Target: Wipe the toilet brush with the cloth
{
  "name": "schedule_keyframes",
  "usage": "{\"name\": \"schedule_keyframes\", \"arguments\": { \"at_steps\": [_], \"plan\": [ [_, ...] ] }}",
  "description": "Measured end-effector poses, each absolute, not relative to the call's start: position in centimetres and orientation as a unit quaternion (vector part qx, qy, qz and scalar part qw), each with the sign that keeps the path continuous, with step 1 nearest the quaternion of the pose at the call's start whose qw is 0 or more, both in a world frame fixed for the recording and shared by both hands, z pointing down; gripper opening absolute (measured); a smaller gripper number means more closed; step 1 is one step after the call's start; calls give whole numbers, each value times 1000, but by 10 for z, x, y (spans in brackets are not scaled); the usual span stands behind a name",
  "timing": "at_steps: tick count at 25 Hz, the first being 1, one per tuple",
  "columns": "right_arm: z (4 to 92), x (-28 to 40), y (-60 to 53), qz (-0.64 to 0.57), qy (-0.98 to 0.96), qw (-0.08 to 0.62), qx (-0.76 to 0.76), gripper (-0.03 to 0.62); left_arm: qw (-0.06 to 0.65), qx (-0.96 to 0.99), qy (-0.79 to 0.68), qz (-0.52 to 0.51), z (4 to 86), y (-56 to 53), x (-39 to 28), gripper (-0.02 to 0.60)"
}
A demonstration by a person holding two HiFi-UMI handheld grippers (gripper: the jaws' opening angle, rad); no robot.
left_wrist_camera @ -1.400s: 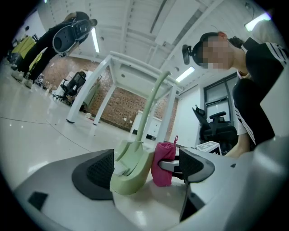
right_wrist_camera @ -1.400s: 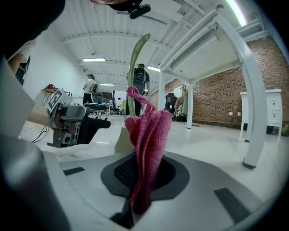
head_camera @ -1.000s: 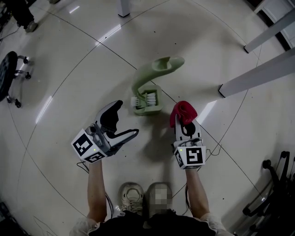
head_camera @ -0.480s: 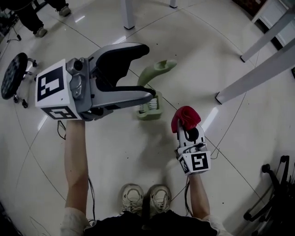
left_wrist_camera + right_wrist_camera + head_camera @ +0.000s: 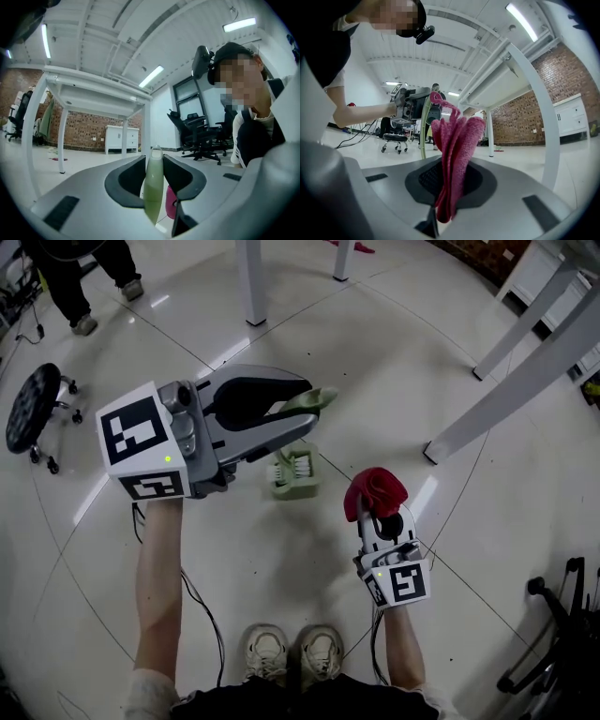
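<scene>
Tiled floor (image 5: 234,549) bears the upright brush (image 5: 294,471); the left gripper (image 5: 302,413) has just been closing its jaws and clamps the handle top. Near, right of the brush, the right gripper (image 5: 380,512) pinches the cloth (image 5: 374,489).

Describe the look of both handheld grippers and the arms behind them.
Both the left gripper and right gripper have light grey curved jaws lined with black pads, and each carries a white cube printed with black square markers. Thin dark cables trail along the forearms. The person wears short pale sleeves.
</scene>
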State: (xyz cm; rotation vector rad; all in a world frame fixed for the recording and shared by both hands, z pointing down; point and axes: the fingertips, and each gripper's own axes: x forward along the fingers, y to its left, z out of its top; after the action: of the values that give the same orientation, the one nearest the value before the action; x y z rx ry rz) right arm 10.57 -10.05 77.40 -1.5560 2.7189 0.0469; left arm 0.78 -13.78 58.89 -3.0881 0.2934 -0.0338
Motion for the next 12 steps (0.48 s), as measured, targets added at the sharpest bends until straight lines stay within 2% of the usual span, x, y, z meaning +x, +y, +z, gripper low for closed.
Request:
{"name": "schedule_keyframes", "arguments": {
  "at_steps": [7, 12],
  "plan": [
    [714, 98, -114, 8, 876, 57, -479, 32, 8, -994, 107, 30, 557, -167, -3, 121],
    [574, 83, -170, 15, 886, 119, -447, 32, 28, -995, 85, 53, 445, -203, -15, 120]
  ]
}}
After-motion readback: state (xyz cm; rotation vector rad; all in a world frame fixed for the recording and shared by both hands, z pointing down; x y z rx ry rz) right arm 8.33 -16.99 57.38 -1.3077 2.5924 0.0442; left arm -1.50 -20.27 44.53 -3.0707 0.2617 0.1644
